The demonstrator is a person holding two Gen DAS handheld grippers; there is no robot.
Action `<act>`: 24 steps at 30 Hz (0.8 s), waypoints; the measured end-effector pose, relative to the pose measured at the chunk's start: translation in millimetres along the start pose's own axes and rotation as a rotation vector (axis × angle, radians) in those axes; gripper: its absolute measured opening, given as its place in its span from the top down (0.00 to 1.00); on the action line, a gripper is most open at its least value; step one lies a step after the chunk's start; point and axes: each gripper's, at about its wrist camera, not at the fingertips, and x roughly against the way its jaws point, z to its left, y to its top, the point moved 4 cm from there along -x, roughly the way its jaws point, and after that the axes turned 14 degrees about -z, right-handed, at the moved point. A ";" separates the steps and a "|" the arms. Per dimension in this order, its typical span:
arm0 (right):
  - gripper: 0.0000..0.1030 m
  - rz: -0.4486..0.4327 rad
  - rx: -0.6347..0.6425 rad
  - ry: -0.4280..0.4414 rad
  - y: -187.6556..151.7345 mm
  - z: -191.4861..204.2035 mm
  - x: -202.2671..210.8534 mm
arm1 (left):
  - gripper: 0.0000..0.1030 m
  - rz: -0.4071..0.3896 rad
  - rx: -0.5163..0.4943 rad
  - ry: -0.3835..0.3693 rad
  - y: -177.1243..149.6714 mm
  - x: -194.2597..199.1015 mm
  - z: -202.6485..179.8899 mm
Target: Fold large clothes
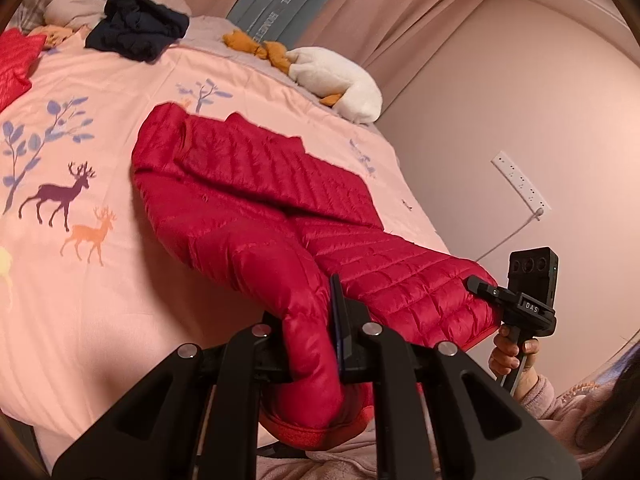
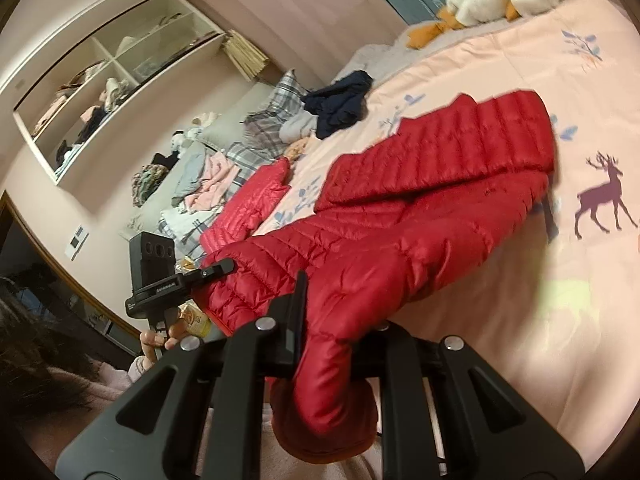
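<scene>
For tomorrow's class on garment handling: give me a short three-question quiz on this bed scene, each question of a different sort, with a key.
1. True or false: both grippers are shut on the red puffer jacket.
2. Which lies nearest the white plush goose? A) navy garment B) purple deer print C) wall power strip
3. Fill in: the jacket's far end rests on the pink ____.

Key: 1 true: left gripper and right gripper each pinch it. 2 A. 3 bedspread.

Jacket on the bedspread, plush duck behind it.
</scene>
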 end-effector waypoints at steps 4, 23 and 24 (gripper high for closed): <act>0.87 -0.013 0.031 0.034 6.4 9.4 5.9 | 0.88 -0.002 -0.025 -0.019 11.0 1.9 -5.5; 0.87 -0.066 0.117 0.142 30.3 32.6 20.6 | 0.88 -0.060 -0.041 -0.116 50.7 10.0 -7.4; 0.87 -0.072 0.114 0.139 33.1 31.0 20.7 | 0.88 -0.064 -0.041 -0.113 53.4 9.8 -6.1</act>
